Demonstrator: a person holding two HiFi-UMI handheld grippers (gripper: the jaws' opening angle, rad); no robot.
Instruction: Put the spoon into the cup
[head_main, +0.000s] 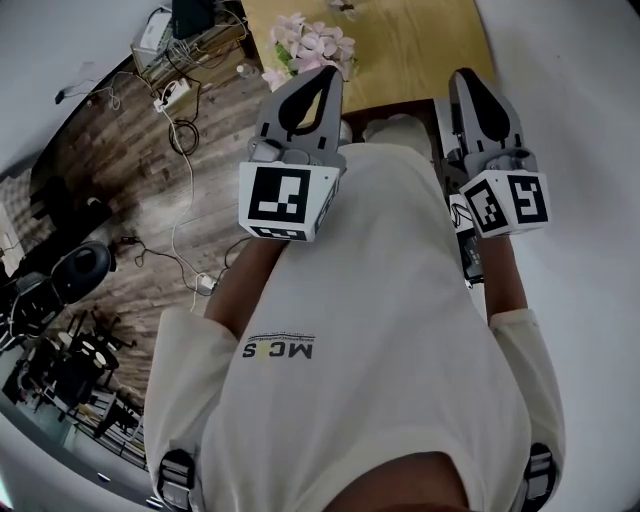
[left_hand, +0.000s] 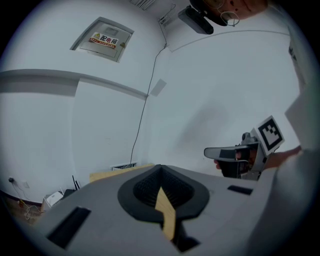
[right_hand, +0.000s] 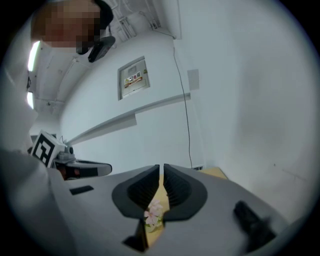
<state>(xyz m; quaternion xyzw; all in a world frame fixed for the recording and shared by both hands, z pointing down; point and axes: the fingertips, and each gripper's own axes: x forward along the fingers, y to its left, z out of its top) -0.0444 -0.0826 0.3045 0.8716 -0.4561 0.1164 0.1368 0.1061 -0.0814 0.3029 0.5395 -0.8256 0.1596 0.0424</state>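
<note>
No spoon or cup shows in any view. In the head view both grippers are held up in front of the person's white T-shirt, pointing toward a wooden table (head_main: 420, 50). My left gripper (head_main: 322, 72) is shut with nothing in it; in its own view the jaws (left_hand: 160, 167) meet, with only a sliver of table behind them. My right gripper (head_main: 466, 78) is also shut and holds nothing; its own view shows the tips (right_hand: 161, 167) a thin slit apart, with pink flowers (right_hand: 152, 212) behind them. Each gripper appears in the other's view, the right gripper (left_hand: 235, 154) and the left gripper (right_hand: 80, 170).
A bunch of pink flowers (head_main: 315, 45) lies at the table's near left corner. Cables and a power strip (head_main: 180, 130) trail over the dark wood floor to the left, with equipment (head_main: 70, 270) further left. A white wall ahead carries a labelled panel (left_hand: 102, 39).
</note>
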